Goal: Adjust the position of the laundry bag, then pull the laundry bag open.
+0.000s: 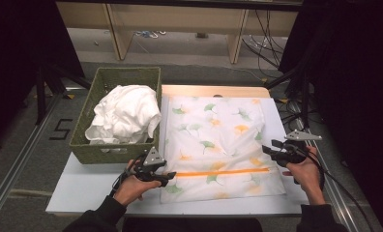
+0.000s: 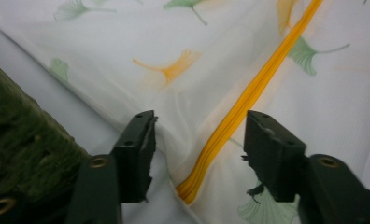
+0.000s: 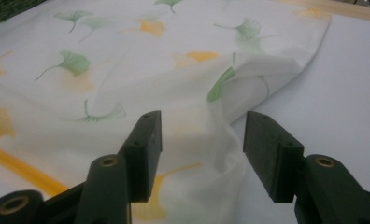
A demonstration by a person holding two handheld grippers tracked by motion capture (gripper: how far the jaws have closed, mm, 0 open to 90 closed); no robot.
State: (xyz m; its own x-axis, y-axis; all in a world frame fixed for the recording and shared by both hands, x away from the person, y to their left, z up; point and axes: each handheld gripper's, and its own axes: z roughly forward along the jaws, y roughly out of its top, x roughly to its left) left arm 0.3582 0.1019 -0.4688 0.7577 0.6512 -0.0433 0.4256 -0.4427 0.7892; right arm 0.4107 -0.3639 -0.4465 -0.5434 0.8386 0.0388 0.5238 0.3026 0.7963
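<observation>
A white pillow cover (image 1: 218,140) printed with green and orange leaves lies flat on the white table (image 1: 97,188). An orange zipper (image 1: 223,171) runs across its near part. My left gripper (image 1: 168,178) hovers at the zipper's left end, open. In the left gripper view the zipper (image 2: 248,98) end sits between the spread jaws of my left gripper (image 2: 199,140), with no pad touching it. My right gripper (image 1: 269,147) is at the cover's right edge, open. In the right gripper view a raised fold of the cover (image 3: 230,135) stands between the jaws of my right gripper (image 3: 202,135), untouched.
A green woven basket (image 1: 83,150) stands on the table's left part, holding a bundle of white cloth (image 1: 124,113). Its wall (image 2: 19,135) is close to my left gripper. Bare table (image 3: 351,70) lies to the right of the cover. Dark stands and cables flank the table.
</observation>
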